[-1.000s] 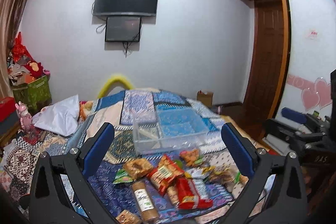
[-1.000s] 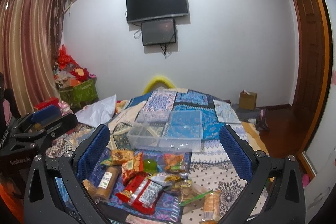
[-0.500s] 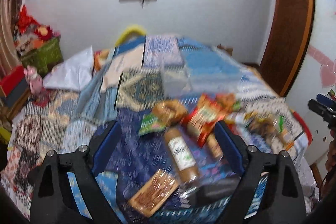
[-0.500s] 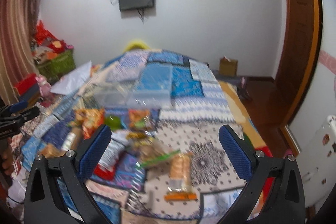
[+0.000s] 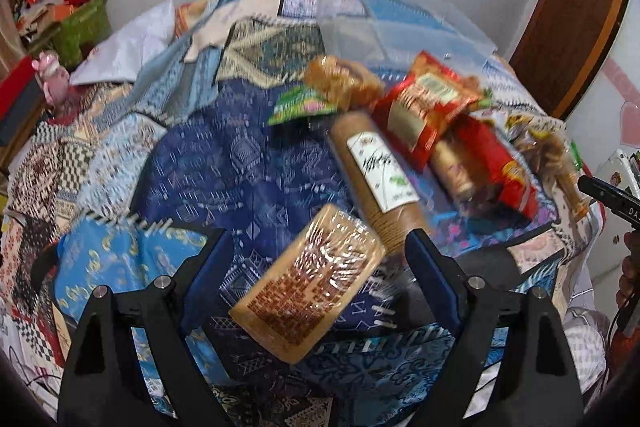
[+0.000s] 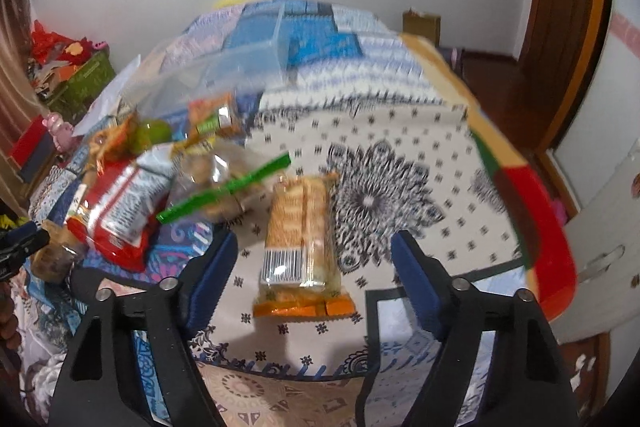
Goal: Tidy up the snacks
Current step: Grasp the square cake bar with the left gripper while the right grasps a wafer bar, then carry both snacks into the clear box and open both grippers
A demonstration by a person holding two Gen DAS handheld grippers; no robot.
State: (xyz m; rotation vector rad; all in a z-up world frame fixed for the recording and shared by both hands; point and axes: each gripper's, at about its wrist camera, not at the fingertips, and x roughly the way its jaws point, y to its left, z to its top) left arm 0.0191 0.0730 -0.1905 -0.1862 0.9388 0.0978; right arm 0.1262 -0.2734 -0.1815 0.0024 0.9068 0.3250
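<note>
Lying outside the clear bin, snacks crowd beside it.

Left gripper fills the bottom of its own view: two matte black angular arms, each a cut-out frame with a triangular opening, and blue rubbery fingers bolted on the inner edges. Silver round screws catch the light, two on each arm near the finger roots. Over on the right gripper it's the same build: black frames, blue fingers, paired silver screws. At the right edge of the left view, the other gripper's black body pokes in with pale lettering, partly cut off, and beneath it a sliver of brownish skin on the person's hand with a thin dark cable running past.
</note>
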